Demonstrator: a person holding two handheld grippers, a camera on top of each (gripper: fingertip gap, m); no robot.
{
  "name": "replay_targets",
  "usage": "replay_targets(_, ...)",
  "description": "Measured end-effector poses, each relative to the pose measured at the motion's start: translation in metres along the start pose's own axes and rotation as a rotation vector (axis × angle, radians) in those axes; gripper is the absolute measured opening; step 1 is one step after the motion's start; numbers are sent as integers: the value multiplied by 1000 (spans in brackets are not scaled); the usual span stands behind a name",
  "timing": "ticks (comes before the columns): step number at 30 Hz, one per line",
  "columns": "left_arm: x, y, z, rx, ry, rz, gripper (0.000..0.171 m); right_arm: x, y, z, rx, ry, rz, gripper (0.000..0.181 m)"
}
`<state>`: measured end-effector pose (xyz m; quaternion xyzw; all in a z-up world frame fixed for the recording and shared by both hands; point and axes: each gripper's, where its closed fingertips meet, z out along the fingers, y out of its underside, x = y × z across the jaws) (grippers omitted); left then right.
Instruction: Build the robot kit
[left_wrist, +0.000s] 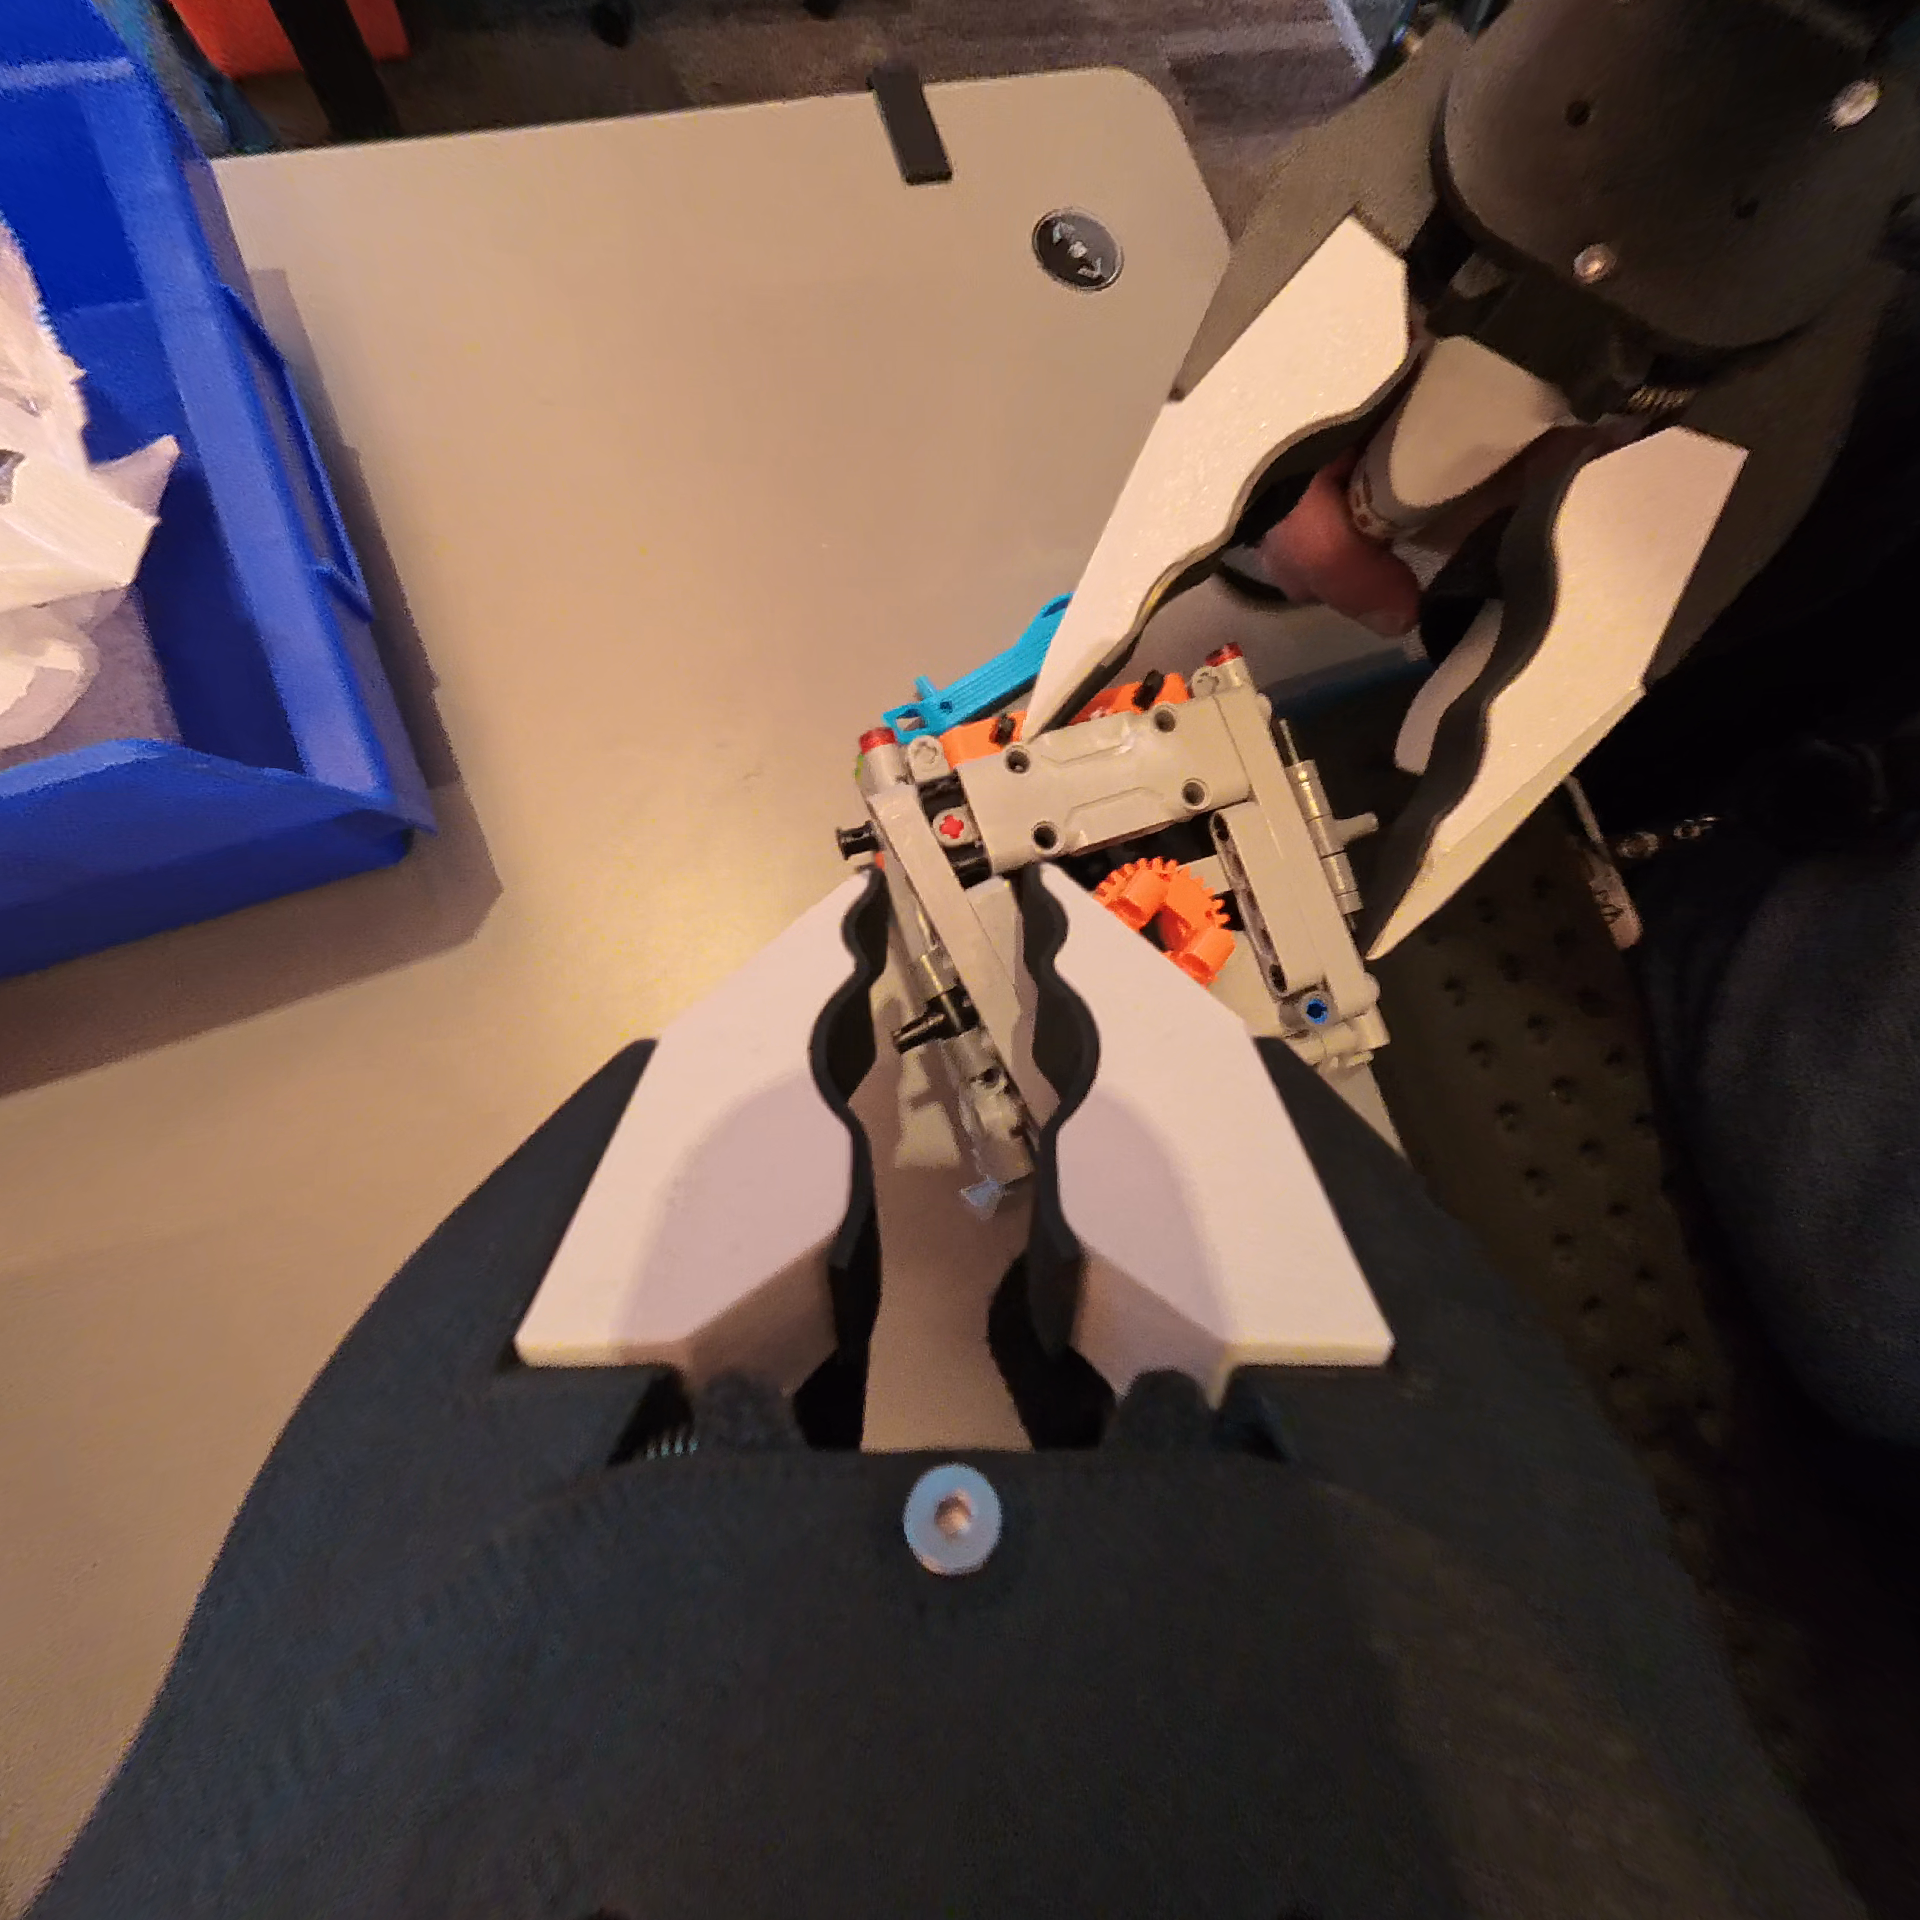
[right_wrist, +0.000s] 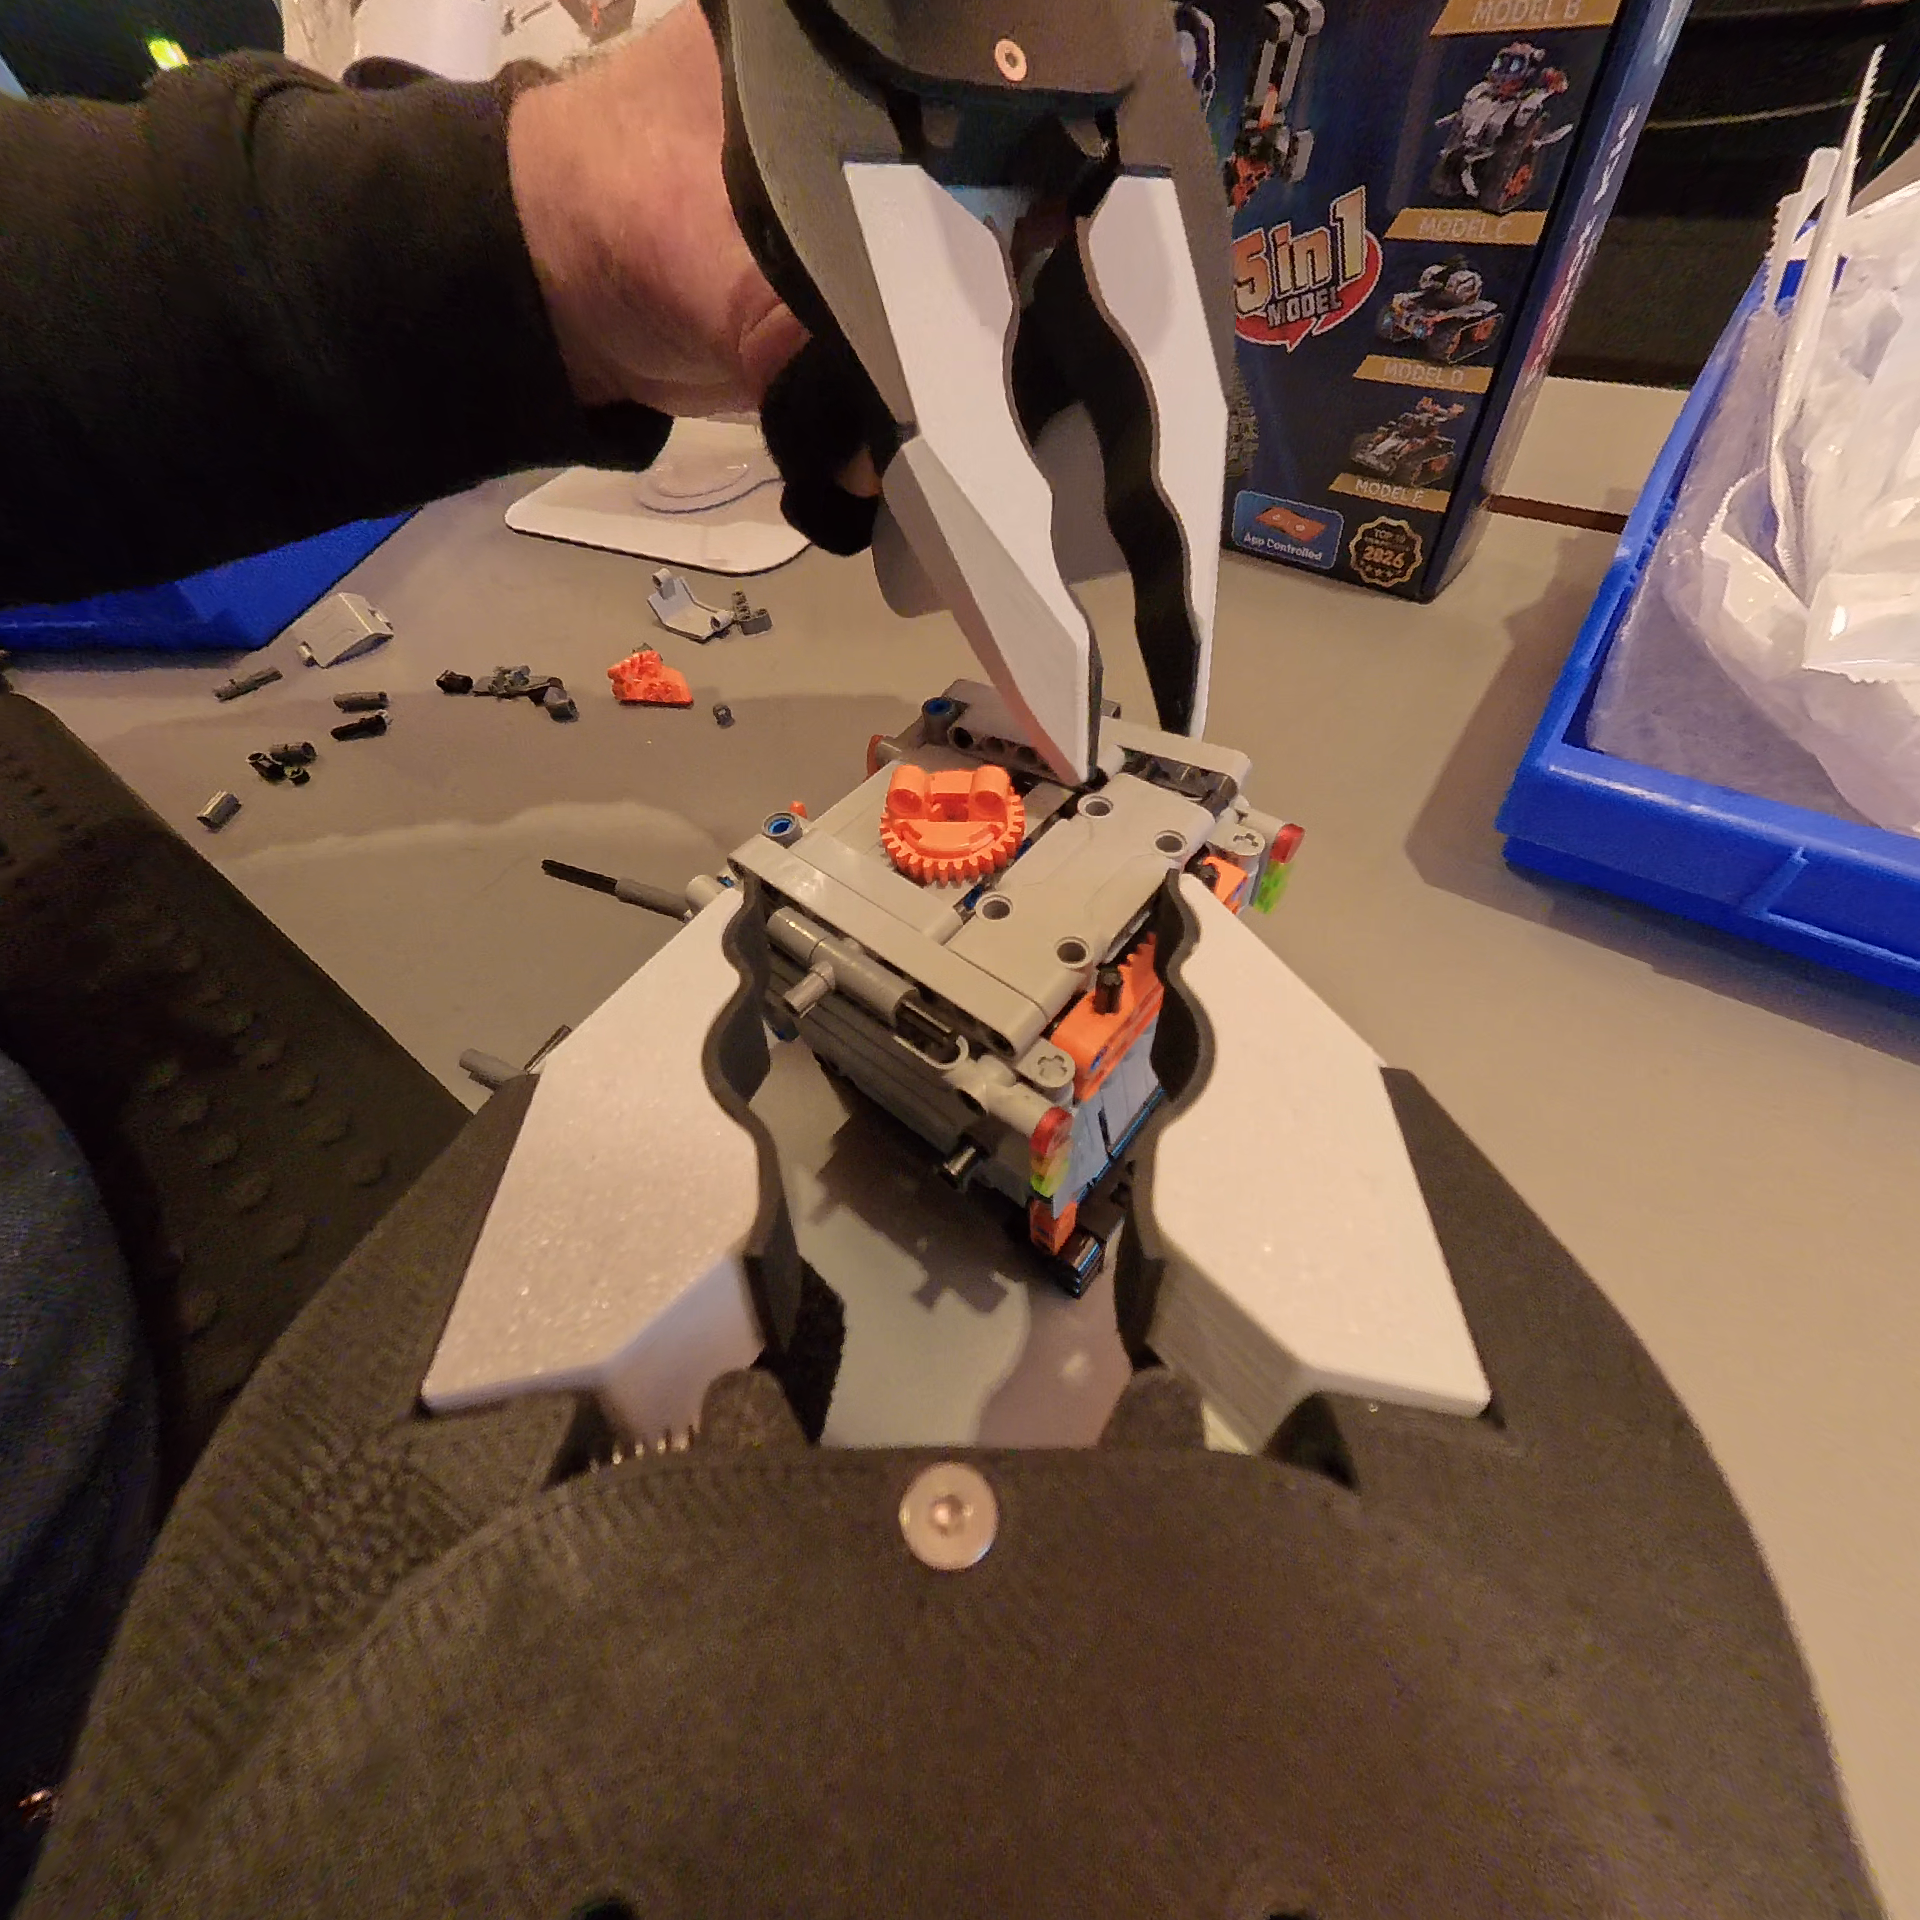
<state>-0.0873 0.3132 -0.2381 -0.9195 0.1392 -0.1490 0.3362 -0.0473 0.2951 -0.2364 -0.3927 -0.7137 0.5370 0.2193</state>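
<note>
A grey and orange brick model with an orange gear on top is held tilted near the table's edge. My left gripper is shut on a grey beam at one side of the model. In the right wrist view the left gripper comes down from above onto the model's far edge. My right gripper straddles the model's body, with both fingers against its sides. In the left wrist view the right gripper reaches in from the upper right.
A blue bin with clear plastic bags stands on the grey table, also showing in the right wrist view. A dark printed box stands behind. Loose small parts, an orange piece and a white base lie to the left.
</note>
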Motion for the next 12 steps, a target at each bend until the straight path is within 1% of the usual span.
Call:
replay_targets(1,4,-3,1,5,28,0,23,0,0,0,0,0,-2,73)
replay_targets(3,5,-3,6,-16,37,31,29,0,0,-1,6,-3,1,73)
replay_targets(6,5,-4,6,-38,61,32,28,0,0,0,8,2,-3,73)
replay_targets(12,6,-4,7,-27,36,61,29,0,1,0,17,-4,0,73)
